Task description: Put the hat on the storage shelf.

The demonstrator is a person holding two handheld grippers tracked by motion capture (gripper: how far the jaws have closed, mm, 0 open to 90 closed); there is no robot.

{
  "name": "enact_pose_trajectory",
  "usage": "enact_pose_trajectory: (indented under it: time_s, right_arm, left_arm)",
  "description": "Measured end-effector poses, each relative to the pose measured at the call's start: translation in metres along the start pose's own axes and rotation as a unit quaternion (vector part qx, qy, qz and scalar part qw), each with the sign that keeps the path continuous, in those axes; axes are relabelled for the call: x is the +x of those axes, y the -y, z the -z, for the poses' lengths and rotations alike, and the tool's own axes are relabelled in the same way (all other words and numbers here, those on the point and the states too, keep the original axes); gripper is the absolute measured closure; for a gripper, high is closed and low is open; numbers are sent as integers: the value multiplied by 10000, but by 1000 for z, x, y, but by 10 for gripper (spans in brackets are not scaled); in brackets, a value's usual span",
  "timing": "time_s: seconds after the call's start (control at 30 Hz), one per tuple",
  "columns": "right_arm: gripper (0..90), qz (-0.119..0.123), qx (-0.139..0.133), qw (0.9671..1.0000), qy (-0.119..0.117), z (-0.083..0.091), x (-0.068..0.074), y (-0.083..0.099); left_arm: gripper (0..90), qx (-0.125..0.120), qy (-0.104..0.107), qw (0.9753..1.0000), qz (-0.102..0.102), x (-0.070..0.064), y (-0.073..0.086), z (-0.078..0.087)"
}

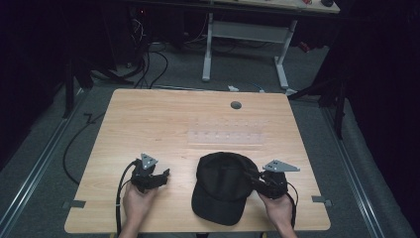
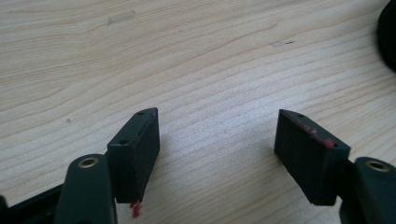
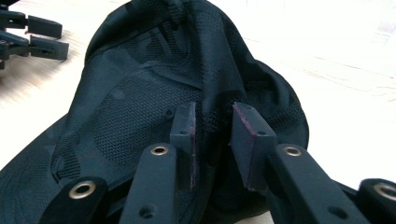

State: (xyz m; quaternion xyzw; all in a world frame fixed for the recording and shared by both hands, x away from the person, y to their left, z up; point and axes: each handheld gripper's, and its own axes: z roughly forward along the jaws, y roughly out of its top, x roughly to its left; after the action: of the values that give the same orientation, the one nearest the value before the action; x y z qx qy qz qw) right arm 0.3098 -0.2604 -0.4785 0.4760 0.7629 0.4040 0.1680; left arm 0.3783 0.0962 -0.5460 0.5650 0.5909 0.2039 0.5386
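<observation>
A black cap [image 1: 223,186] lies on the wooden table [image 1: 148,124], near the front edge, brim toward me. My right gripper [image 1: 251,177] reaches onto its right side. In the right gripper view the jaws [image 3: 212,135] stand a narrow gap apart with a raised fold of the cap's mesh fabric [image 3: 140,93] between them. My left gripper [image 1: 162,176] rests left of the cap, apart from it, pointing right. Its jaws [image 2: 217,140] are wide open over bare wood, with the cap's edge [image 2: 387,32] at far right. The left gripper [image 3: 32,37] also appears beyond the cap.
A clear plastic rack [image 1: 225,134] lies mid-table behind the cap. A grey round grommet [image 1: 236,105] sits near the far edge. A white-legged desk [image 1: 247,29] stands beyond the table, with cables on the floor. Bare wood stretches across the table's left half.
</observation>
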Motion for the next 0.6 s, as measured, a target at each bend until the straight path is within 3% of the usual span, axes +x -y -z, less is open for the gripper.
enact_pose_trajectory:
  time_s: [0.37, 0.6]
  right_arm:
    - [753, -32, 31, 10000, -3, -4, -2, 2]
    - [845, -133, -17, 9999, -66, -4, -4, 4]
  left_arm:
    - [310, 8, 7, 10000, 4, 0, 0, 0]
    - [308, 6, 4, 10000, -17, 0, 0, 0]
